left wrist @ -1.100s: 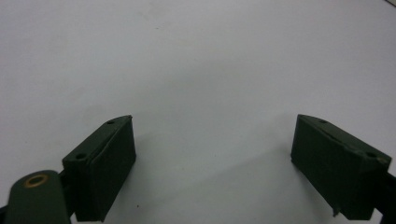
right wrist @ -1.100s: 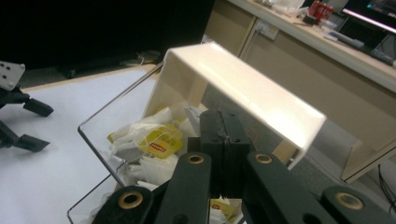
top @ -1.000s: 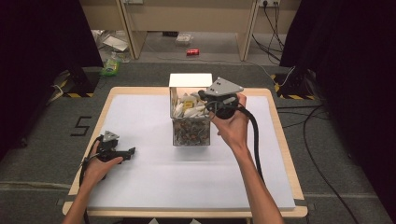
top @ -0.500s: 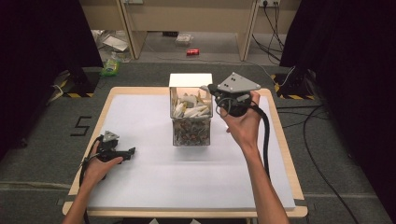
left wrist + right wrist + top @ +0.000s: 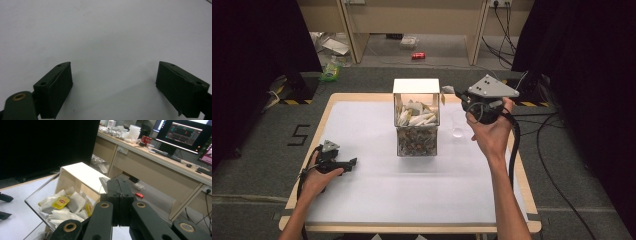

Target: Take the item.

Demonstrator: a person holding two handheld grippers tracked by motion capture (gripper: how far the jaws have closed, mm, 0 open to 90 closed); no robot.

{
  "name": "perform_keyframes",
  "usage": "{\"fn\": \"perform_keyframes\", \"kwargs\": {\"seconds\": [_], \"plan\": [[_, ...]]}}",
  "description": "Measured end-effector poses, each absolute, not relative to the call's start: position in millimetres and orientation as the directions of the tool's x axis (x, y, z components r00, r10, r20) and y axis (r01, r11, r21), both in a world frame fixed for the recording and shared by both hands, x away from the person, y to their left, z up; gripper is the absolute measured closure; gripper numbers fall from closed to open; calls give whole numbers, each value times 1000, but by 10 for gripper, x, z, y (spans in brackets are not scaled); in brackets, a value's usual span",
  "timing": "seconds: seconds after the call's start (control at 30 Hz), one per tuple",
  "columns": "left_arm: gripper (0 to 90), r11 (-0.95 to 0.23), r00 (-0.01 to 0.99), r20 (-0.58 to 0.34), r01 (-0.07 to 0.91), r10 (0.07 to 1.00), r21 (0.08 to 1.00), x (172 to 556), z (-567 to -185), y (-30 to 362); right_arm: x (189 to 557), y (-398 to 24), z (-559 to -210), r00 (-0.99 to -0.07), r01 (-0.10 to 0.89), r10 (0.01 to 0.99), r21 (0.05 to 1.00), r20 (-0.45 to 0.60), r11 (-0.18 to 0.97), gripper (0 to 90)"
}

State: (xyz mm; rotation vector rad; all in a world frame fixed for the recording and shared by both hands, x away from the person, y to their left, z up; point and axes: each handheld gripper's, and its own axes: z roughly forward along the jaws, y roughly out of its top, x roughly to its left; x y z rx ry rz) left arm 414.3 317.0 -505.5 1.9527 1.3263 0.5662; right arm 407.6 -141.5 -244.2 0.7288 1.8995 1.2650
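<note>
A clear box [image 5: 417,142] with a white back panel [image 5: 75,173] stands at the middle of the table, holding several tea bags [image 5: 414,117] [image 5: 65,203]. My right gripper [image 5: 456,93] [image 5: 117,185] hovers just right of the box's top with its jaws shut. A pale tea bag [image 5: 103,182] [image 5: 446,90] sticks out at the jaw tips, and a small tag [image 5: 443,100] dangles below them. My left gripper [image 5: 352,162] [image 5: 113,87] rests on the white table top at the near left, open, with nothing between its jaws.
The white table [image 5: 372,200] has a wooden rim. A small clear round object [image 5: 457,132] lies right of the box. Beyond the table are a wooden desk [image 5: 160,167], a red can [image 5: 418,55] on the floor and cables [image 5: 557,145] at the right.
My right gripper has moved from above the box to the right and slightly up, with the tea bag at its tips. The left gripper has stayed still.
</note>
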Motion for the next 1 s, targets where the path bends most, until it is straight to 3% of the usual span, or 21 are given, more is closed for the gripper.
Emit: {"fn": "perform_keyframes", "kwargs": {"seconds": [1.0], "plan": [[129,-232,380,-28,619,924,751,4143,-5055,3170,4273,-1905,-2741,-487,173,852,936,-190,308,900]]}}
